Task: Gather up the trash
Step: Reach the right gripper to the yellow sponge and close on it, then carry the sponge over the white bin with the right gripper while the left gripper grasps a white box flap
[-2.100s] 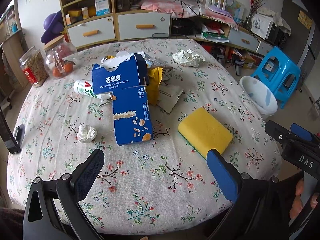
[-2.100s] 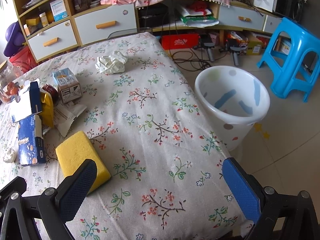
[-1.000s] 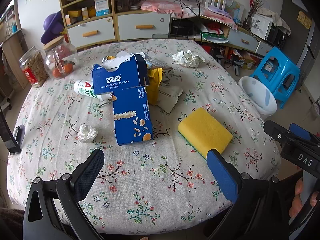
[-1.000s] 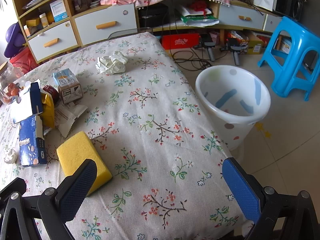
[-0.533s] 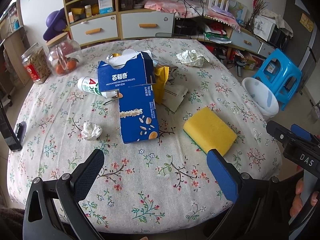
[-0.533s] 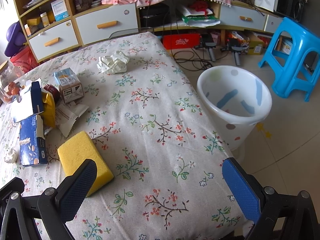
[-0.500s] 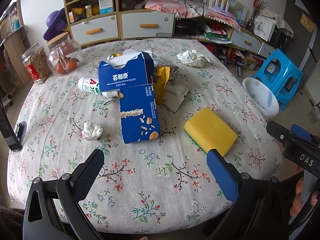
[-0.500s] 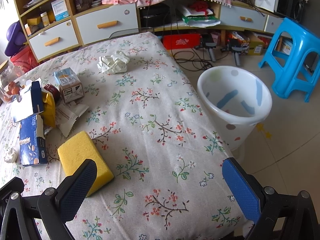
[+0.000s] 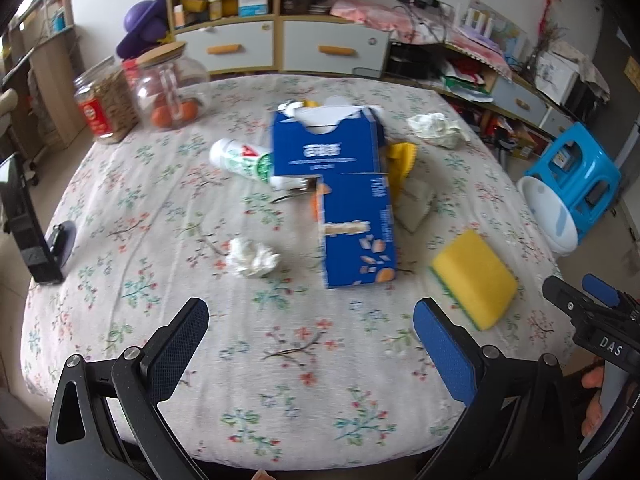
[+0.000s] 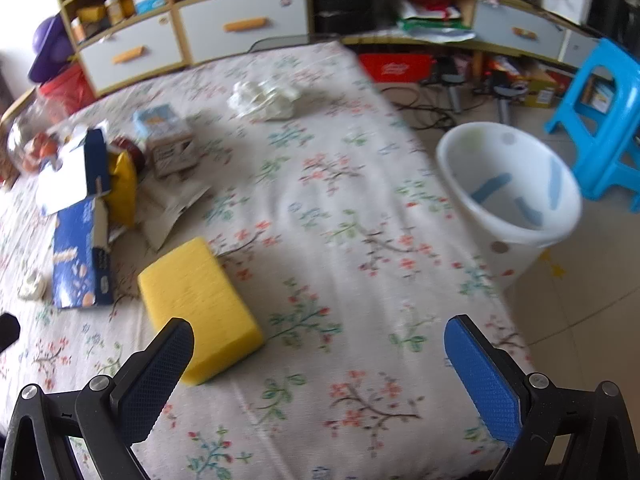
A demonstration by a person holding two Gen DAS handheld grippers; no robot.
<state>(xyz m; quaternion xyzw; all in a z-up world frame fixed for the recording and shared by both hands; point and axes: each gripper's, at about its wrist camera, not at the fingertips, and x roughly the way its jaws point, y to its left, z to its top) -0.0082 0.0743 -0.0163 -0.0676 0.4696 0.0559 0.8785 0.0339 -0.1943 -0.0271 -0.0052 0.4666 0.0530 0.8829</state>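
Trash lies on the floral tablecloth (image 9: 304,344): a blue biscuit box (image 9: 356,232) with an open blue carton (image 9: 324,148) behind it, a white-green bottle (image 9: 240,160), a small crumpled tissue (image 9: 252,258) and a bigger paper wad (image 9: 434,130). A white bin (image 10: 508,188) stands on the floor right of the table. My left gripper (image 9: 312,340) is open and empty above the near table edge. My right gripper (image 10: 320,360) is open and empty, just right of the yellow sponge (image 10: 200,304).
Two glass jars (image 9: 168,88) stand at the far left of the table. A blue stool (image 10: 600,120) is behind the bin. A small carton (image 10: 168,144) and yellow wrapper (image 10: 122,188) lie by the boxes. A black stand (image 9: 28,224) is at the left edge.
Both grippers have moved forward and to the left over the table, so the trash and sponge now look nearer. Both stay open and empty.
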